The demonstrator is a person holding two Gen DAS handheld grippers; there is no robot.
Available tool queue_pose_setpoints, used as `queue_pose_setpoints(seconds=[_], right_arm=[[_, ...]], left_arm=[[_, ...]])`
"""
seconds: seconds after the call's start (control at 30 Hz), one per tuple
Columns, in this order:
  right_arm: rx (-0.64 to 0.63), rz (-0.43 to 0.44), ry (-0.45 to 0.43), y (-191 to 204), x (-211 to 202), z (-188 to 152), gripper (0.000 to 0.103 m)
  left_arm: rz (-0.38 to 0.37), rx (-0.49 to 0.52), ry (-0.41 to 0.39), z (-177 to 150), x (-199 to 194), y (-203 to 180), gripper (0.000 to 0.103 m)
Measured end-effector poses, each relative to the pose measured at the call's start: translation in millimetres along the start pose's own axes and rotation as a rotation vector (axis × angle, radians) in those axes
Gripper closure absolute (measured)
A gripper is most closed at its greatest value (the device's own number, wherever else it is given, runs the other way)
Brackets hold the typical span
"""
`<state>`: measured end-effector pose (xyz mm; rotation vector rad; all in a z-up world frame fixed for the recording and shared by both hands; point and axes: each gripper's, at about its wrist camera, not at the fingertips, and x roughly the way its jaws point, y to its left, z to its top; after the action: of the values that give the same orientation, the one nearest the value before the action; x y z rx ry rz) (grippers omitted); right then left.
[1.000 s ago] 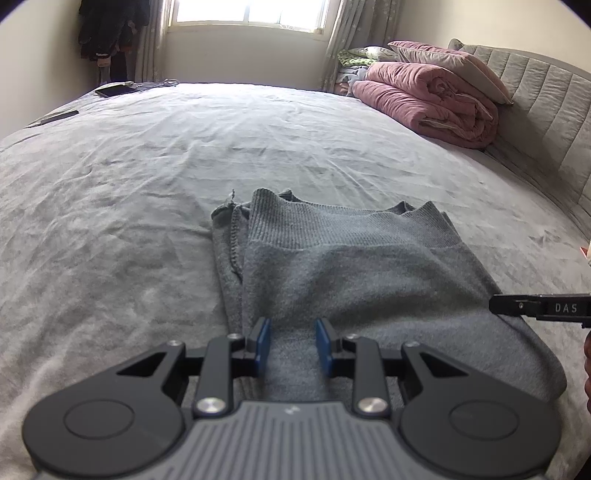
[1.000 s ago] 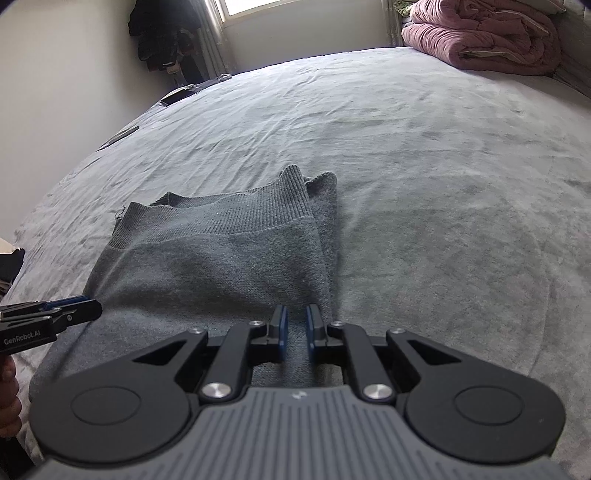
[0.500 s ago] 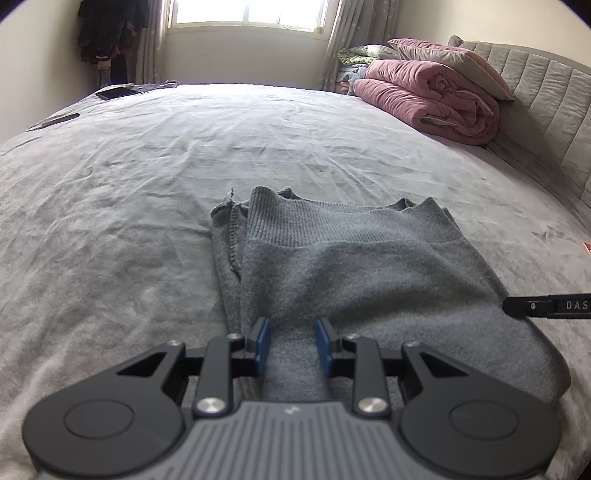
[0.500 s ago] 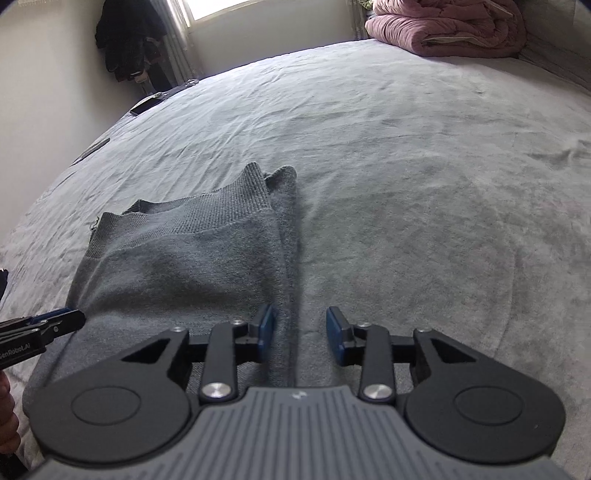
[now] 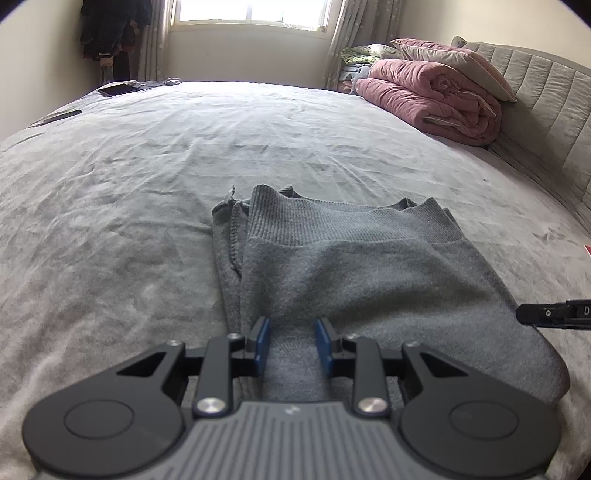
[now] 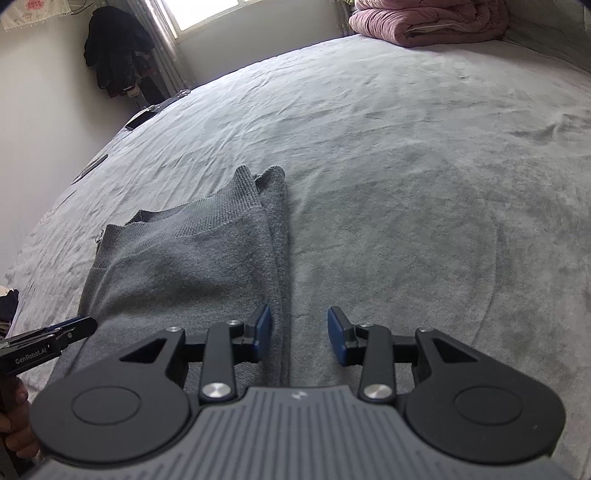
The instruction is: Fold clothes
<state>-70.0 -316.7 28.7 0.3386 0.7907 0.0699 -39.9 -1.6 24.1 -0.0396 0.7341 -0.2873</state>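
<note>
A grey knit sweater [image 5: 369,277] lies folded on the bed, ribbed hem at the far end. My left gripper [image 5: 291,332] is at the sweater's near left corner, its blue pads closed on a ridge of the fabric. In the right wrist view the sweater [image 6: 177,266] lies to the left, and my right gripper [image 6: 299,325] stands open at its near right edge. The folded edge runs just inside the left pad, untouched, with bare sheet filling the rest of the gap. Each gripper shows in the other's view: the right gripper [image 5: 535,314], the left gripper [image 6: 85,325].
The grey bedsheet [image 5: 110,221] spreads wide around the sweater. A rolled pink quilt [image 5: 424,99] and pillows lie at the padded headboard [image 5: 546,96]. A phone [image 5: 118,88] and a dark flat object [image 5: 61,116] sit near the far left edge. Dark clothes [image 5: 110,29] hang by the window.
My right gripper has opened and let go of the sweater's right edge, then shifted a little to the right. The left gripper has stayed put on the fabric.
</note>
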Motion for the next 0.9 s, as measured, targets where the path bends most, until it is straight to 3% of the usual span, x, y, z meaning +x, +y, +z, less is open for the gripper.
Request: queue_pose_setpoints(seconds=[0.3,0.5,0.9], right_arm=[[0.001,-0.021,0.012,-1,0,0,0.061],[0.022,-0.01,0.006,-5,-7,1,0.06],[0.022,-0.004,0.017,-11,-16,-5,0.058]], left_arm=[[0.02,-0.036,-0.005,1,-9,10,0.074],[0.026,-0.117,0.009,-1,-17,27,0.067],[0.022,-0.078,0.003,-8,-33,23,0.063]])
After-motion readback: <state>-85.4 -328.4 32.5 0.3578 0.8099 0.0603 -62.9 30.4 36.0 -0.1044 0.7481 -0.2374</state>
